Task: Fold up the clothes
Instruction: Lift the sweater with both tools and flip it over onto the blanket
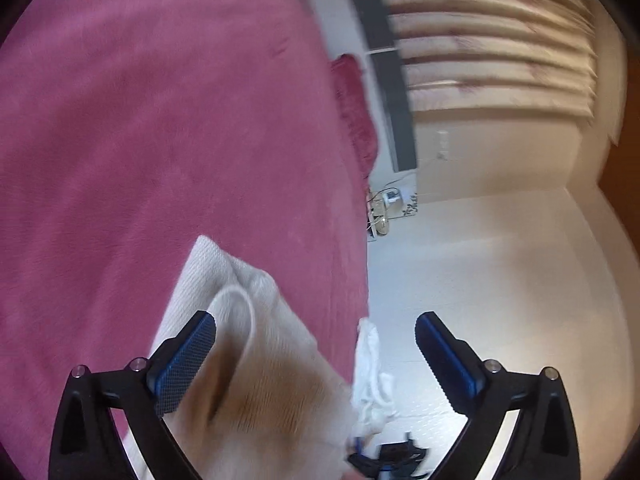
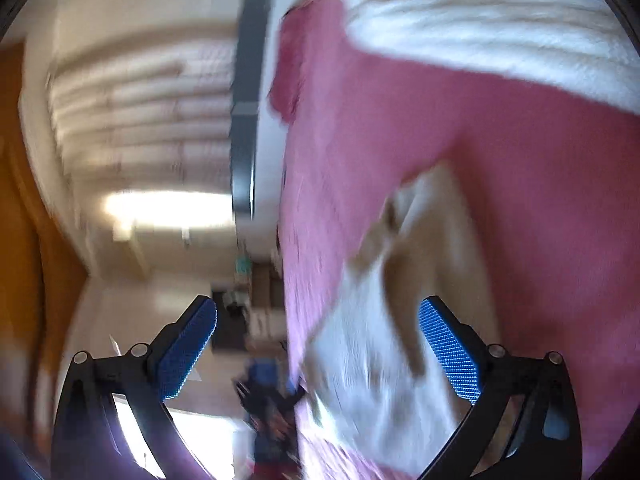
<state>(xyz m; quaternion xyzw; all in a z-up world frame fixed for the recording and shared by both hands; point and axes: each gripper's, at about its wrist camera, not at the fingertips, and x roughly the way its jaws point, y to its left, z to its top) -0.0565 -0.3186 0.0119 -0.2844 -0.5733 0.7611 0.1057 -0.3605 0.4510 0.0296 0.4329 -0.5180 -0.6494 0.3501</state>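
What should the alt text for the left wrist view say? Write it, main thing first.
The left gripper hangs open over a cream garment lying near the edge of a pink blanket, its blue pads not pressing on the cloth. To the right are a pale floor and a window blind.

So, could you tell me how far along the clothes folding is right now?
Done: a cream garment lies doubled over on the pink bedspread. In hand: nothing; the left gripper and right gripper both stand open, pads clear of the cloth. Left: a white and tan pile lies further up the bed, apparently unfolded, though blur hides detail.
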